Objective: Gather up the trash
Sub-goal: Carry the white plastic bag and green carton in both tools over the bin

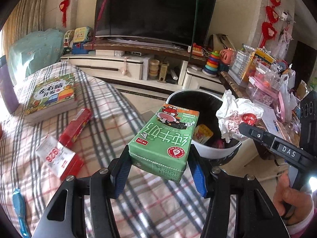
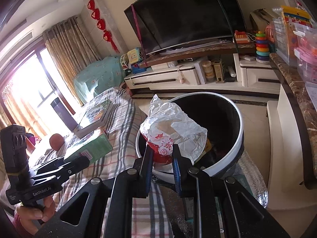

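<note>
My left gripper (image 1: 158, 158) is shut on a green milk carton (image 1: 164, 138) and holds it above the plaid-covered table, just left of the white trash bin (image 1: 214, 150). My right gripper (image 2: 162, 154) is shut on a crumpled white and red wrapper (image 2: 174, 130) and holds it over the bin's near rim (image 2: 223, 166). The wrapper also shows in the left wrist view (image 1: 235, 117), over the bin's right side. The carton shows in the right wrist view (image 2: 89, 148) at the left. The bin has a black liner and some trash inside.
On the plaid cloth (image 1: 99, 130) lie a red packet (image 1: 76, 127), a white and red packet (image 1: 57, 158), a blue wrapper (image 1: 18, 204) and a book (image 1: 51, 95). A cluttered marble counter (image 2: 297, 99) stands right of the bin. A TV stand (image 1: 138, 67) is behind.
</note>
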Available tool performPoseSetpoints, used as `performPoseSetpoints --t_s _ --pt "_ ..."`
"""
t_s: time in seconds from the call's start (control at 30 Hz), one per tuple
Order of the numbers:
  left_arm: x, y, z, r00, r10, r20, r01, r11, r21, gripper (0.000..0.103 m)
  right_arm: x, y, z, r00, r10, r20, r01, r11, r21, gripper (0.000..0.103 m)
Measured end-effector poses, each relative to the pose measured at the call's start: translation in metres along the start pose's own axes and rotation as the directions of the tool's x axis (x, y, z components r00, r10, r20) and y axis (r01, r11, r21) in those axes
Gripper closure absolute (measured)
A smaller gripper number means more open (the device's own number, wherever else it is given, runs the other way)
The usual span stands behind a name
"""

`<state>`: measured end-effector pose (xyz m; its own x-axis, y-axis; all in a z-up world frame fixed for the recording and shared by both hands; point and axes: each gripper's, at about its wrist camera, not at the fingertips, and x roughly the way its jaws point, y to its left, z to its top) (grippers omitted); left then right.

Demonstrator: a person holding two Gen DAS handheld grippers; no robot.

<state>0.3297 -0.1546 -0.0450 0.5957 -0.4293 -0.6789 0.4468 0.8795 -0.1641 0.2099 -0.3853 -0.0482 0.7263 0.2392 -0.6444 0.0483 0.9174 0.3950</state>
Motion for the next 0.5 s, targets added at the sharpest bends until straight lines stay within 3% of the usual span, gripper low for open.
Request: performPoseSetpoints --t_s 0.5 --pt "0.031 -0.025 0.023 1.000 -0.008 -0.005 0.008 0.999 0.043 0.049 0.006 -0.019 0.007 1.000 -0.024 -0.017 0.024 1.000 0.009 0.084"
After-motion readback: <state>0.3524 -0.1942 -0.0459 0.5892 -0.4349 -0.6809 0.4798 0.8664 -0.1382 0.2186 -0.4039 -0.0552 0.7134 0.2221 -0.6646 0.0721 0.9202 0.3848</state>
